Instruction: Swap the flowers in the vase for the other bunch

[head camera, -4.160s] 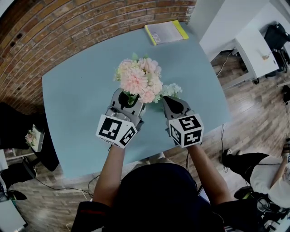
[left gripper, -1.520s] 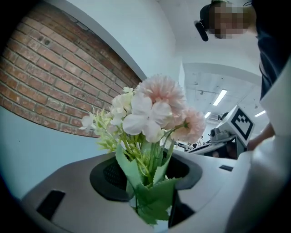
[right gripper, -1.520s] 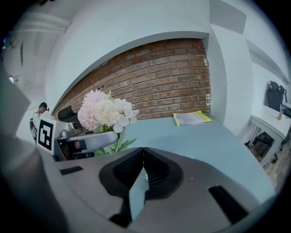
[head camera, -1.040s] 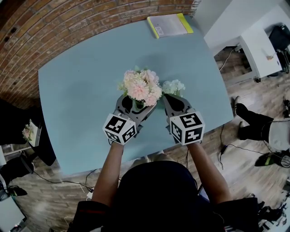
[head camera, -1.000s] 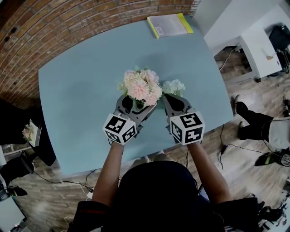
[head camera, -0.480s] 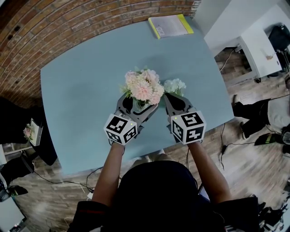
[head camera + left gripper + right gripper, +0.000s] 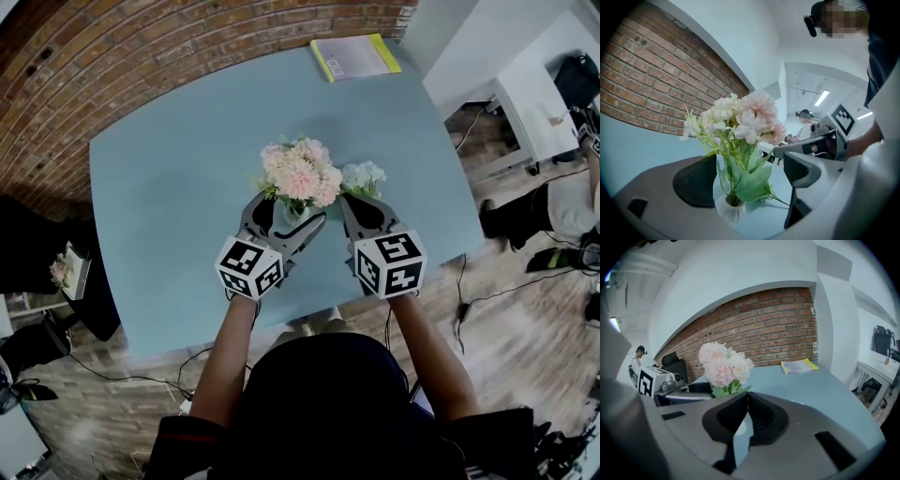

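Obs.: Rounded pale blue table (image 7: 169, 187) set against a red brick wall. A person stands at its near edge with both tools over the middle.

Grey plastic left gripper (image 7: 287, 214) with a marker cube: jaws spread wide, one on either side of the vase. Its ribbed black pads (image 7: 696, 182) stand clear of the vase, so nothing is pinched.

Matching right gripper (image 7: 352, 204): jaws pressed together and tipped down toward the table. No stem shows between them in its own view.

Full, soft-petalled pale pink bunch (image 7: 302, 172): upright in the vase, mid-table, heads above the left jaws.

Yellow-edged booklet (image 7: 354, 58): at the far edge, well apart.

Smaller white-and-green bunch (image 7: 364, 175): just past the right gripper's tip, beside the vase. I cannot tell whether it lies free.

Small white ribbed vase (image 7: 729, 209): on the table, its mouth packed with stems and green leaves.

Judgement: Both bunches look artificial, so light, with springy thin stems and heads that crush easily. Take hold low on the gathered stems just above the vase mouth, never on the petals. The vase looks light and top-heavy and is likely to lift or tip with the stems unless it is steadied by its body.
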The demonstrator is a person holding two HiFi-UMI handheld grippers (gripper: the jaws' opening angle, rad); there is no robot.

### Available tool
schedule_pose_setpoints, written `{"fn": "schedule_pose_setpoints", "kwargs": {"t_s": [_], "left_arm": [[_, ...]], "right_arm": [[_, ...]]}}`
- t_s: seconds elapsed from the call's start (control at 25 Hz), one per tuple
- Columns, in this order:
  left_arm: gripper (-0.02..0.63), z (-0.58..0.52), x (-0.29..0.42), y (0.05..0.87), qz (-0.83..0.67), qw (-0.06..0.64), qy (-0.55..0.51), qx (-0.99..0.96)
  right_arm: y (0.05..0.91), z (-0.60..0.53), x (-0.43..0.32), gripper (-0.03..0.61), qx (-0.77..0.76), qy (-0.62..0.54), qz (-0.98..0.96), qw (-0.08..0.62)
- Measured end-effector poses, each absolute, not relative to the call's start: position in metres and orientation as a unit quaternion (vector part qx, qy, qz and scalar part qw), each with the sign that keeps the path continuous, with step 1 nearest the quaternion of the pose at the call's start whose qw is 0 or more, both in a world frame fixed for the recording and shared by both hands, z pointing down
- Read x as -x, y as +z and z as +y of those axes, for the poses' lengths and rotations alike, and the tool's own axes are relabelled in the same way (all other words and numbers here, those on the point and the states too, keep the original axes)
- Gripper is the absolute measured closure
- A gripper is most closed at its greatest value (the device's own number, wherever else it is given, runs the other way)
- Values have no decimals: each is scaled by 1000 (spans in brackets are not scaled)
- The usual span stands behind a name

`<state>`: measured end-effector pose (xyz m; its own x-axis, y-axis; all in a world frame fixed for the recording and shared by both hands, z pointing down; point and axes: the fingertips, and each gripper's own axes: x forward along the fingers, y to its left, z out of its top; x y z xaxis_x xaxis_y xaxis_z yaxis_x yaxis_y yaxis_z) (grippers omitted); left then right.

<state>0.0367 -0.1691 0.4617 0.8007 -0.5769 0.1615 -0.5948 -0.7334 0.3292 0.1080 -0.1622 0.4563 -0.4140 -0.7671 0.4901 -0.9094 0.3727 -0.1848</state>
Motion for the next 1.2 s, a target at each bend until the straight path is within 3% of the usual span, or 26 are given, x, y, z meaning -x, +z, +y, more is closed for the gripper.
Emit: {"fn": "schedule_pose_setpoints", "kwargs": {"t_s": [1.2], "left_arm": [[179,-114,-6,454,-335,184,20,-924]], "right_arm": [[433,-116,-84,565,-512,201,-824,139]]}}
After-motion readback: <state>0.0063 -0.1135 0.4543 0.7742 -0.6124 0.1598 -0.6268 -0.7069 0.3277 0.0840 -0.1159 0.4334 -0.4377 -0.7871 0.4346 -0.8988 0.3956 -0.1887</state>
